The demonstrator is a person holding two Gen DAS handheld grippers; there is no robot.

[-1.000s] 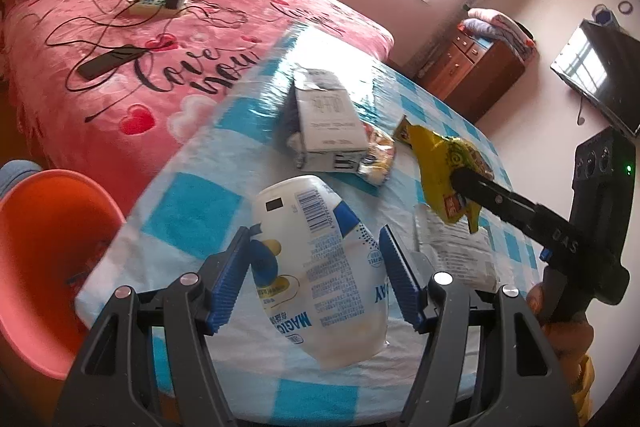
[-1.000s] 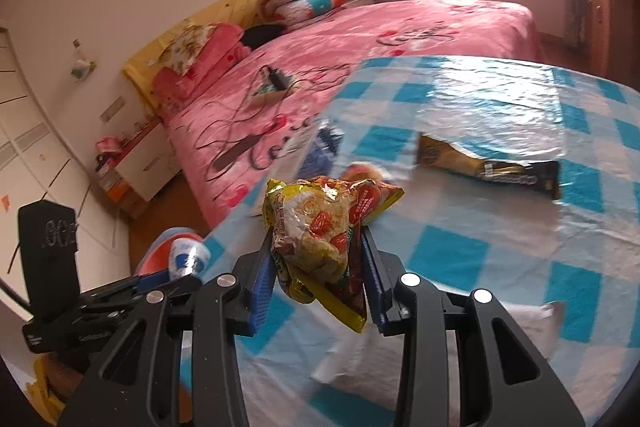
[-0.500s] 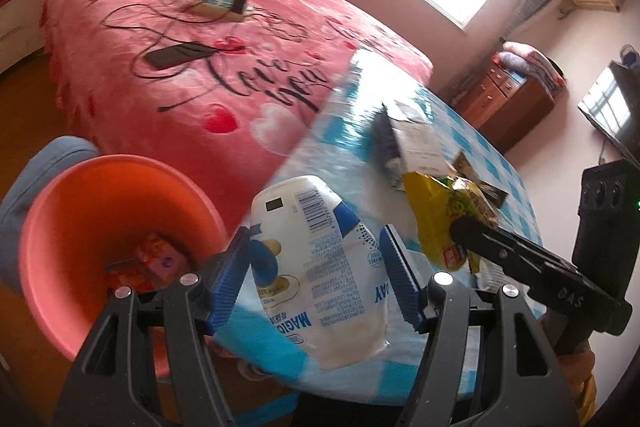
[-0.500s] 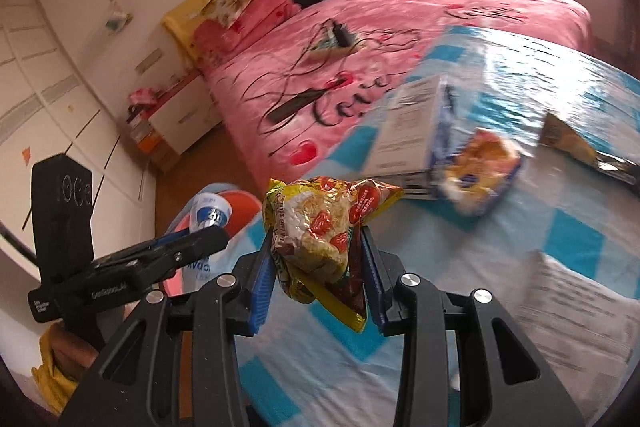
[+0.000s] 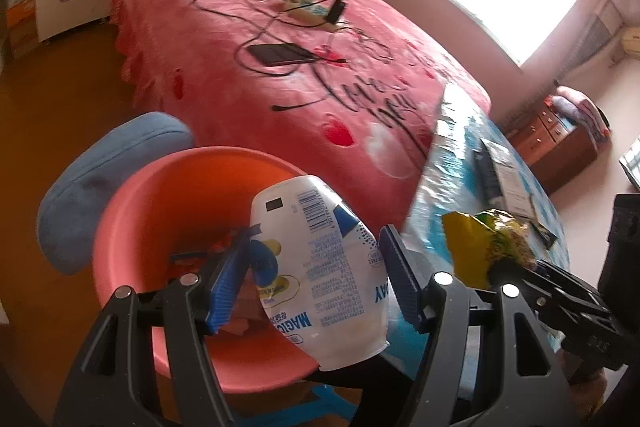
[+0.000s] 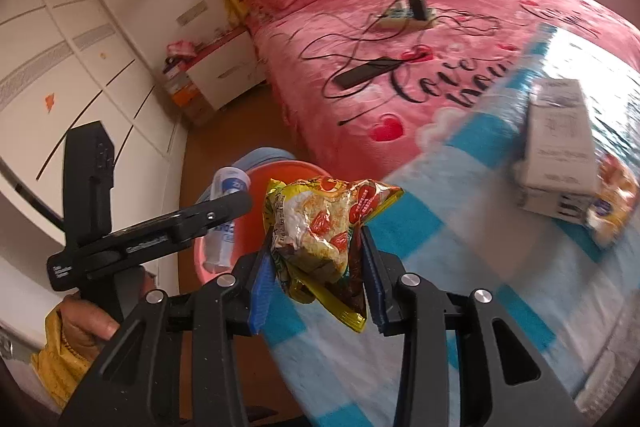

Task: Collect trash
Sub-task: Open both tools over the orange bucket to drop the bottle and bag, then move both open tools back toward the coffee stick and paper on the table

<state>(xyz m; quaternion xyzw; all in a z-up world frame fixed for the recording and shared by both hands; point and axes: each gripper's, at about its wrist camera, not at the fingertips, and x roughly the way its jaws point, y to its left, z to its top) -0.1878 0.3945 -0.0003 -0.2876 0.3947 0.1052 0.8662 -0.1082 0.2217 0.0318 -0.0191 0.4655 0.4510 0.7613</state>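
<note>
Left gripper: the left gripper (image 5: pixel 314 277) sits at the bottom centre of the left wrist view; its blue pads pinch a white plastic bottle (image 5: pixel 324 275) on both sides.
White plastic bottle: it has a barcode and blue print, stands slightly tilted, and hangs in front of the orange bin (image 5: pixel 160 211), over its right rim.
Orange bin: lower left of the left wrist view, on the brown floor beside the bed (image 5: pixel 280 67); some reddish things lie inside, too blurred to name. A blue cushion (image 5: pixel 100 183) is just behind it.
Right gripper: the right gripper (image 6: pixel 316 267) is at the bottom centre of the right wrist view; its pads are pressed on a yellow snack wrapper (image 6: pixel 320 231), crumpled, with red marks.
Yellow snack wrapper: it hangs above the edge of the tabletop (image 6: pixel 460 267), right of the bin.
Tabletop: blue and white checked cloth; a white carton (image 6: pixel 556 151) lies at the right, with a small orange packet (image 6: pixel 612 203) touching it.
Hand: a hand (image 6: pixel 88 323) holds the left gripper's handle at the lower left.
</note>
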